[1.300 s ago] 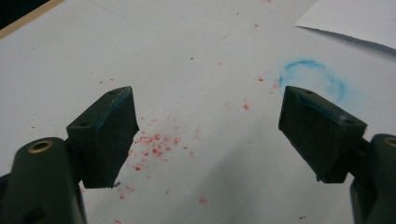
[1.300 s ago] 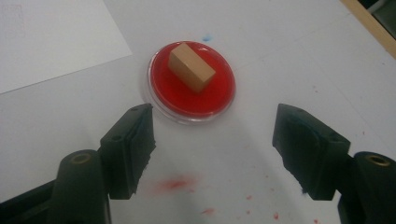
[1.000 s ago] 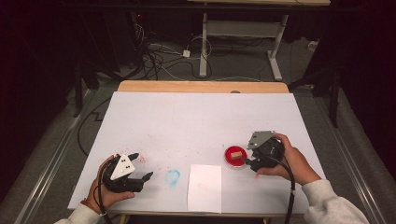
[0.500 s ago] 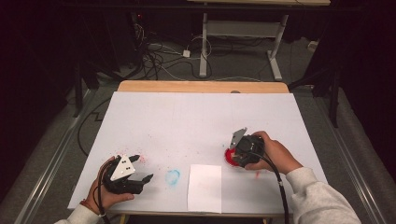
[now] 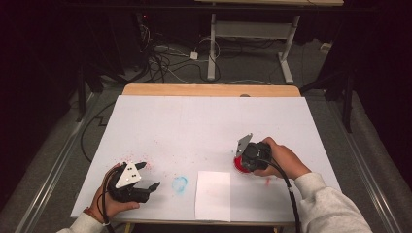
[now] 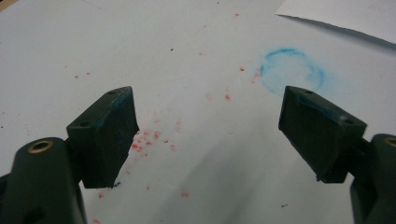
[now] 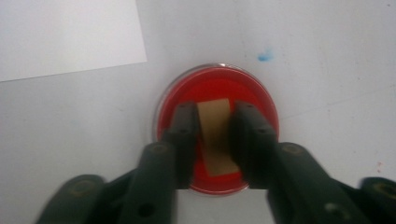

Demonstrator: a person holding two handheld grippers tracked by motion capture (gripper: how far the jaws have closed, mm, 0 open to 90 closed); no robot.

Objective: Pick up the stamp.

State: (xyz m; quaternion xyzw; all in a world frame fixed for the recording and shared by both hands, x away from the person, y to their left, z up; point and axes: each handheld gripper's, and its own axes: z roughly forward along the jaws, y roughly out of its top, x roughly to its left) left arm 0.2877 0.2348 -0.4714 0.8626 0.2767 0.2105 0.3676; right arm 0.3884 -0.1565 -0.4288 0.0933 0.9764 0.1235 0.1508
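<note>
Inventory, left to right, every place reckoned from the white sheet (image 5: 213,195) at the near edge of the table (image 5: 209,121).

1. My left gripper (image 5: 141,177), well to the left of the sheet, in the left hand (image 5: 109,201). Its tongs stand wide apart with nothing between them, over a scatter of red specks (image 6: 144,140) on the table cover.

2. Blue ring stain (image 5: 179,184), just left of the sheet; in the left gripper view it lies just beyond the right-hand jaw.

3. The sheet itself: blank, flat.

4. Red dish (image 7: 217,128), just right of the sheet's far corner: round and shallow, red inside, with a clear rim. A tan block (image 7: 215,137) stands in its middle.

5. My right gripper (image 7: 212,140), above the dish and pointing down into it; its jaws have just been closing, and they now sit clamped on the two sides of the tan block. I judge the step in hand to be taking the block up out of the red. To do it well I would keep the squeeze even and lift straight up, so the block does not tilt, drag the dish, or smear red across the cover.

6. Small blue spot (image 7: 264,57) beyond the dish, away from the sheet.

Writing, brands, labels: I can read none on any item.
</note>
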